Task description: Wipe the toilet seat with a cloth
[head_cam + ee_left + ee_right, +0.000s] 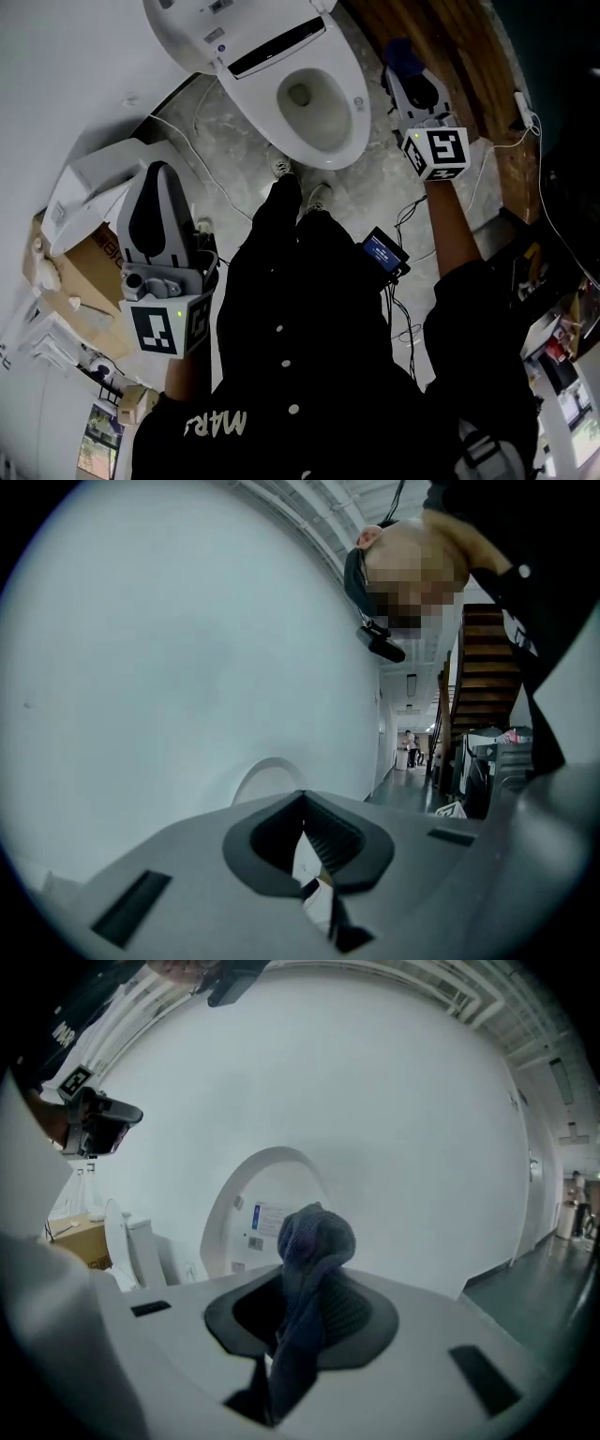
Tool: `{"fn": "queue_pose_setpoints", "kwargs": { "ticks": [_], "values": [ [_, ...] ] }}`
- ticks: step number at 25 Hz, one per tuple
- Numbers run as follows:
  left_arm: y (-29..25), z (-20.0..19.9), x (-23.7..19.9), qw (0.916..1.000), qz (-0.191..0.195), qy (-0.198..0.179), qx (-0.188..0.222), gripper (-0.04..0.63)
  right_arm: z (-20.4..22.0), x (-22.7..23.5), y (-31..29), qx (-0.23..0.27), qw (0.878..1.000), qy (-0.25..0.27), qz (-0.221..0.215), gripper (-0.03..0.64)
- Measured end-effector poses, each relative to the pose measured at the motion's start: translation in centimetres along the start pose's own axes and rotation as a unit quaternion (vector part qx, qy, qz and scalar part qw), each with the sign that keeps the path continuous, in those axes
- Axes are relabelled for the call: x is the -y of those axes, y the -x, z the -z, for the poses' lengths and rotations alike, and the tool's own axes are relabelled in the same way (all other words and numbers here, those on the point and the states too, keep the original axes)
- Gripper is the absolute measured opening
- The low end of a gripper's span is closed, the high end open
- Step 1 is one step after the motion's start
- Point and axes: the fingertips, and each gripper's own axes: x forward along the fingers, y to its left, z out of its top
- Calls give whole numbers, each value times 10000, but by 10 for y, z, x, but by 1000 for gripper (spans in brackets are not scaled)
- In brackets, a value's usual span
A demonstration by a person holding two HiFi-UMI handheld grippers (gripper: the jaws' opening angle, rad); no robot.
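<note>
Marble floor (375,192); cloth (315,1239) (blue) in right claw (300,1290)

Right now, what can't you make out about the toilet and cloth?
- Toilet seat: head view, dirt too small to tell; right gripper view, hidden behind the right gripper.
- Toilet lid: cut off by head view's top edge.
- Lid label: print too small, right gripper view.
- Cloth: lower end hidden between the fingers.

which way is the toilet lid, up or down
Up. The toilet lid stands raised behind the bowl, whose open inside shows in the head view.
</note>
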Motion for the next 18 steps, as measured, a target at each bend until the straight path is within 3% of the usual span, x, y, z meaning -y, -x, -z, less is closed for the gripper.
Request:
{"fn": "queue_pose_setpoints", "kwargs": {
  "ticks": [9,18],
  "values": [
    [-28,54,-21,9995,95,242,-160,8,98,-44,-93,-746,9965,-53,-376,86],
    [-45,114,-28,9979,110,526,-374,8,199,-89,-161,-1505,9851,56,-833,86]
  ]
}}
